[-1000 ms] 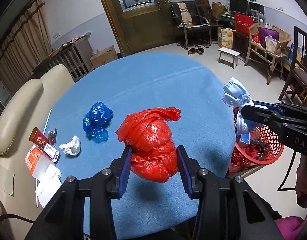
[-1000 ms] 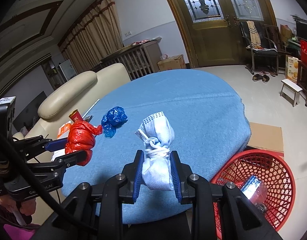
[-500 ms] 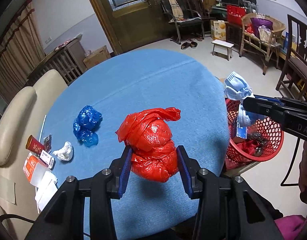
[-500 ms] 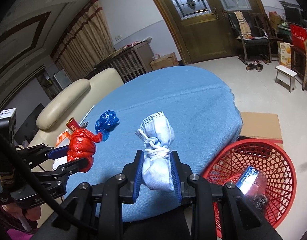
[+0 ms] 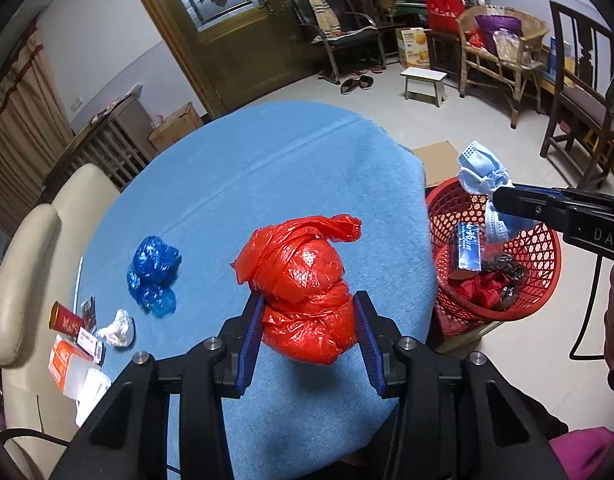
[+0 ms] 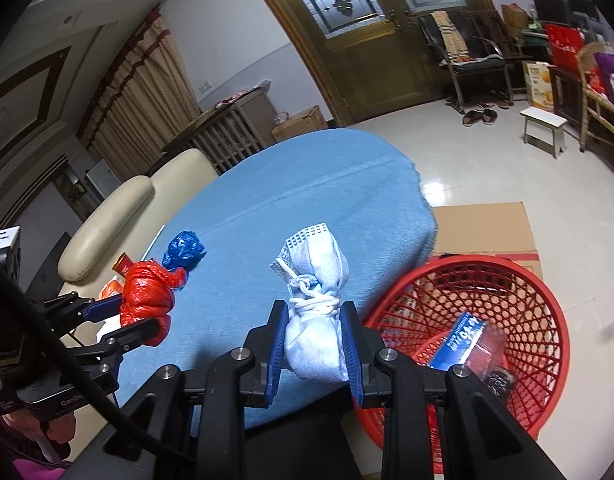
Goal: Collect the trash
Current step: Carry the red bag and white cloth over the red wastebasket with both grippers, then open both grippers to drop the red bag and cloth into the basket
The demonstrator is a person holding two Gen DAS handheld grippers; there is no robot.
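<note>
Your right tool (image 6: 314, 348), clamped on the knotted blue mask bundle (image 6: 315, 320), has swung right and now hangs over the near rim of the red basket (image 6: 547, 312), so it looks ready to drop. Your left tool (image 5: 309, 340) stays clamped on the red bag (image 5: 303, 292) above the table (image 5: 267, 168); it goes next.

Both tools share one build. The left gripper (image 5: 309, 336) has matte black angular arms, and ridged blue pads (image 5: 251, 344) line the inner faces of its fingers. Round silver screws (image 5: 211, 343) sit on the knuckles at 9 and 3 o'clock. The right gripper (image 6: 313, 344) has the same black frame, blue pads and silver screws. From the side its body carries pale lettering, "DAS" (image 5: 609, 235). A thick black cable (image 6: 39, 344) runs at 8 o'clock, beside a pink sleeve (image 6: 31, 468).
</note>
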